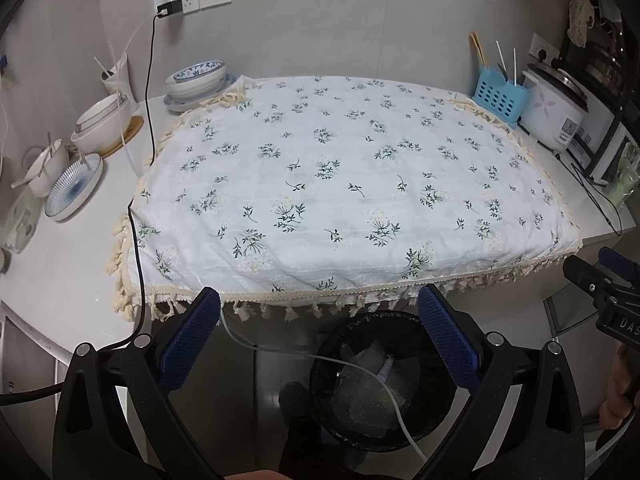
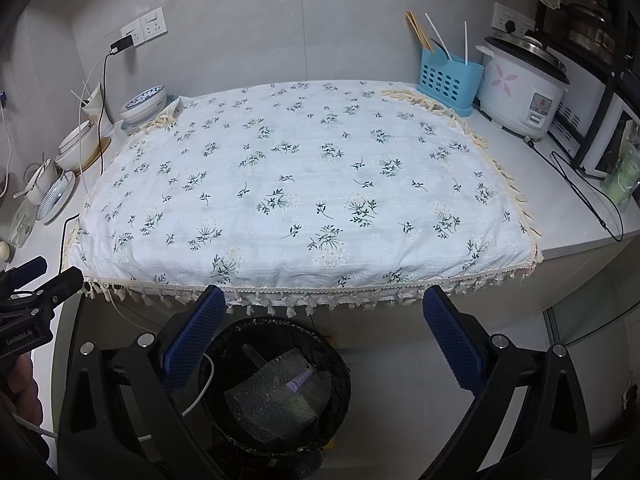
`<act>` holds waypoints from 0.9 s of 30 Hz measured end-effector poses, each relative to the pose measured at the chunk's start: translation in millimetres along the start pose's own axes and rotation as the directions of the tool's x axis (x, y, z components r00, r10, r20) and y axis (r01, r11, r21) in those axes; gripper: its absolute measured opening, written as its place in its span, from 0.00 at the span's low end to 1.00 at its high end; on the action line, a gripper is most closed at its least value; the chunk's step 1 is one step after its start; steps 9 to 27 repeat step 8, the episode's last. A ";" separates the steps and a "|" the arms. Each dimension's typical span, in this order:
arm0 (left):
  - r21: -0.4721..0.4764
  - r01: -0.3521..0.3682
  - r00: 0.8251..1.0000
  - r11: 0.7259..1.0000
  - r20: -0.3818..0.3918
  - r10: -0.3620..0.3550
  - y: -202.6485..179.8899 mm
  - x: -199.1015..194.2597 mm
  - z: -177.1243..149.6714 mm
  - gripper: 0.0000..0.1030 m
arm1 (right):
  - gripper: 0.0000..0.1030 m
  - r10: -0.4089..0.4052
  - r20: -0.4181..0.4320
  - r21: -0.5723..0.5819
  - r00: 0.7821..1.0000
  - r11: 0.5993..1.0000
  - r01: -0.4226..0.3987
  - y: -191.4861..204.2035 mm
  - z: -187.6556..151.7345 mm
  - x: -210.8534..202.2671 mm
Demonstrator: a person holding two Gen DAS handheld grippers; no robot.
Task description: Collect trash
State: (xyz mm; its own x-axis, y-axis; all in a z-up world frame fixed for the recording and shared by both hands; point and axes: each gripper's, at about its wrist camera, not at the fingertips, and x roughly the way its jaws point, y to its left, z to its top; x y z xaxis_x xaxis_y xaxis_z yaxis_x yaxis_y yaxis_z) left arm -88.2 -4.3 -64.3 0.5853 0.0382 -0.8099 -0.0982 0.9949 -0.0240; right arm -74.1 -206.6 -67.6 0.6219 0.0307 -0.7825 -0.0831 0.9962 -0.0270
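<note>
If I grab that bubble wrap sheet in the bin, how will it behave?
The bubble wrap lies bent and rumpled in the black-lined trash bin, so it probably flops rather than holding shape. It looks thin and translucent, so likely very light. A small purple item rests on it and may slide off if the sheet tilts.

My white counter (image 2: 580, 216) carries a flowered cloth (image 2: 304, 192), stacked bowls (image 1: 196, 80), a blue utensil caddy (image 2: 448, 80) and rice cooker (image 2: 520, 88).
</note>
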 end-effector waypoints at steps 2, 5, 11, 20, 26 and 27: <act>-0.001 0.009 1.000 1.000 -0.012 -0.009 -0.5 1.1 -0.3 0.94 | 0.92 0.000 0.000 0.000 1.000 1.000 0.000 -0.2 0.2 0.0; -0.002 0.010 1.000 1.000 -0.015 -0.010 -0.9 1.7 -0.6 0.94 | 0.92 0.003 0.001 0.002 1.000 1.000 -0.003 -1.2 -1.8 -0.2; -0.001 0.013 1.000 1.000 -0.018 -0.013 -2.0 2.0 -0.7 0.94 | 0.92 0.003 0.001 0.003 1.000 1.000 -0.003 -2.3 -2.7 -0.7; -0.001 0.013 1.000 1.000 -0.018 -0.013 -2.0 2.0 -0.7 0.94 | 0.92 0.003 0.001 0.003 1.000 1.000 -0.003 -2.3 -2.7 -0.7; -0.001 0.013 1.000 1.000 -0.018 -0.013 -2.0 2.0 -0.7 0.94 | 0.92 0.003 0.001 0.003 1.000 1.000 -0.003 -2.3 -2.7 -0.7; -0.001 0.013 1.000 1.000 -0.018 -0.013 -2.0 2.0 -0.7 0.94 | 0.92 0.003 0.001 0.003 1.000 1.000 -0.003 -2.3 -2.7 -0.7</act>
